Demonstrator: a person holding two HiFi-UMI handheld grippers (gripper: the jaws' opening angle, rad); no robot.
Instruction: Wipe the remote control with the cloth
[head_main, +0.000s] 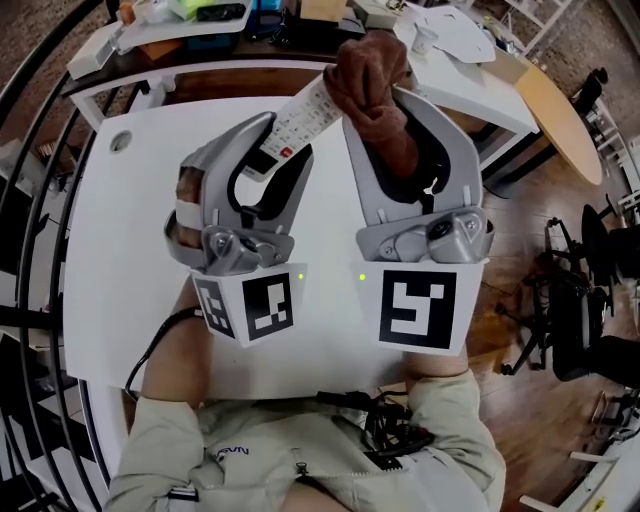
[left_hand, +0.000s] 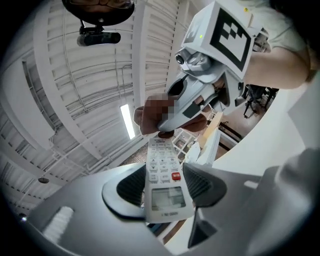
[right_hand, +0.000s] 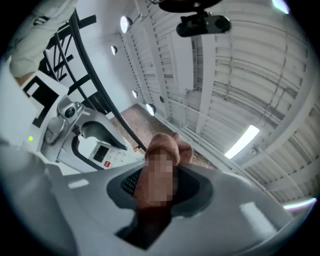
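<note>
Two grippers show: the left gripper (head_main: 283, 140) at centre left and the right gripper (head_main: 385, 112) at centre right. There is one remote control (head_main: 303, 118), one cloth (head_main: 368, 72) at top centre, one white table (head_main: 125, 235), and one person (head_main: 290, 462) at the bottom edge.

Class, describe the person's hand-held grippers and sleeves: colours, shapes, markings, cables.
The left hand-held gripper and right hand-held gripper are grey curved two-jaw tools with black ribbed pads, each carrying a white cube of black square markers and a green light. Sleeves are beige; a black cable trails left.
</note>
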